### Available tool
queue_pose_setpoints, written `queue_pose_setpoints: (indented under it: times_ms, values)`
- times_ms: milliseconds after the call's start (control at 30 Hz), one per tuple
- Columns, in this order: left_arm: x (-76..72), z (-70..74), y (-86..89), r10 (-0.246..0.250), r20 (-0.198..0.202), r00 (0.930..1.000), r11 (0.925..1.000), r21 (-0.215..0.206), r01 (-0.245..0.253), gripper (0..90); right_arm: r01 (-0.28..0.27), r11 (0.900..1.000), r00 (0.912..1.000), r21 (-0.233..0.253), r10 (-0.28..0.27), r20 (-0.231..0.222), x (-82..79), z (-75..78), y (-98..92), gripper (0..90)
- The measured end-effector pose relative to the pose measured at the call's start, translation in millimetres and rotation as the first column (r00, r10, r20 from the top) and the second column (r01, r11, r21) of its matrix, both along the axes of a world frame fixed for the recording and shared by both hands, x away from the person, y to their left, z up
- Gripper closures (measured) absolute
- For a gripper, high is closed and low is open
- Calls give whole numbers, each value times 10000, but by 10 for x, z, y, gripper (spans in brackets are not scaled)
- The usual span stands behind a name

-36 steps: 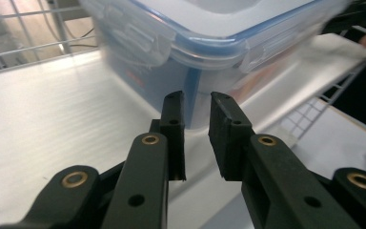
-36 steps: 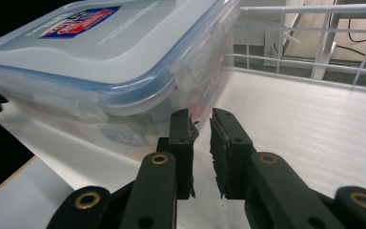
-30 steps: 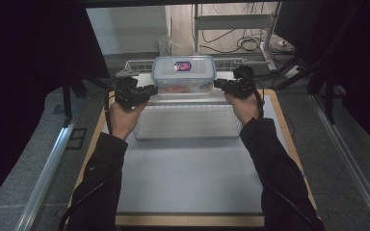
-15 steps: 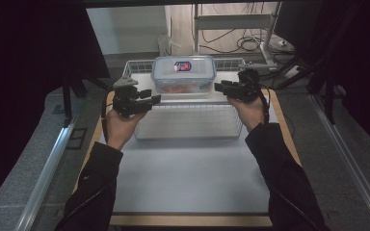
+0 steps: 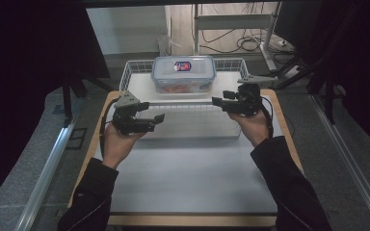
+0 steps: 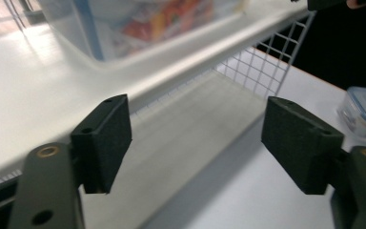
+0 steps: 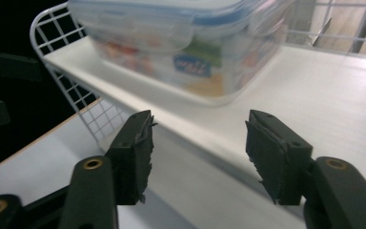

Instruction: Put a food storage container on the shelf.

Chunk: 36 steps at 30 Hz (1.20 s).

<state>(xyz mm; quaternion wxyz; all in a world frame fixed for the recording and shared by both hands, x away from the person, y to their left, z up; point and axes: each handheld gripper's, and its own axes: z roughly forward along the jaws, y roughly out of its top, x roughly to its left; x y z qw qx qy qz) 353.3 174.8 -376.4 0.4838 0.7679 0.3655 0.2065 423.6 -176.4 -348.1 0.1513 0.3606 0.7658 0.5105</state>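
Overhead; claw cameras near shared shelf (image 5: 173, 98)

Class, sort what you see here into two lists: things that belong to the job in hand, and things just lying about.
In the job:
left tongs
right tongs
lidded food box
white wire shelf rack

Lying about:
cables on the floor
metal stand

A lab: dark curtains (image 5: 33, 53), floor cables (image 5: 250, 43), metal rails (image 5: 48, 163).

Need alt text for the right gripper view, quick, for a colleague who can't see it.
The right tongs hang open and empty in front of a clear lidded food container that sits on the white shelf of a wire rack.
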Motion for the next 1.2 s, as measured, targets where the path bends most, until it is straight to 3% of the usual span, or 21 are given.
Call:
queue_pose_setpoints:
  times_ms: [367, 633, 833, 900, 967, 1100, 1200]
  values:
    - [-312, -307, -10, -82, -202, 9998, 9998, 162, 86, 130, -789, 9944, 9969, -706, 791, 7, -318, -189, 34, 283]
    - [-518, -518, 25, -221, -371, 9991, 9984, 504, 239, 95, -1083, 9901, 9941, -891, 1087, -11, -494, -399, -9, 172]
    - [-587, -675, 59, -230, -571, 9981, 9992, 304, 248, 60, -1154, 9896, 9933, -856, 1153, -62, -616, -545, -78, 95]
    - [-615, -720, 50, -224, -616, 9978, 9994, 237, 239, 46, -1252, 9856, 9921, -1132, 1250, -89, -646, -592, -80, 48]
    - [-653, -752, 46, -275, -574, 9980, 9992, 290, 292, 36, -1159, 9841, 9930, -1344, 1181, 87, -706, -647, -90, 28]
    - [-760, -819, 27, -325, -406, 9986, 9989, 311, 338, 33, -1174, 9864, 9930, -1155, 1183, 15, -806, -724, -125, 12]
    - [-835, -893, 1, -311, -287, 9991, 9970, 698, 330, 30, -1222, 9865, 9925, -1094, 1218, -103, -901, -799, -156, 12]
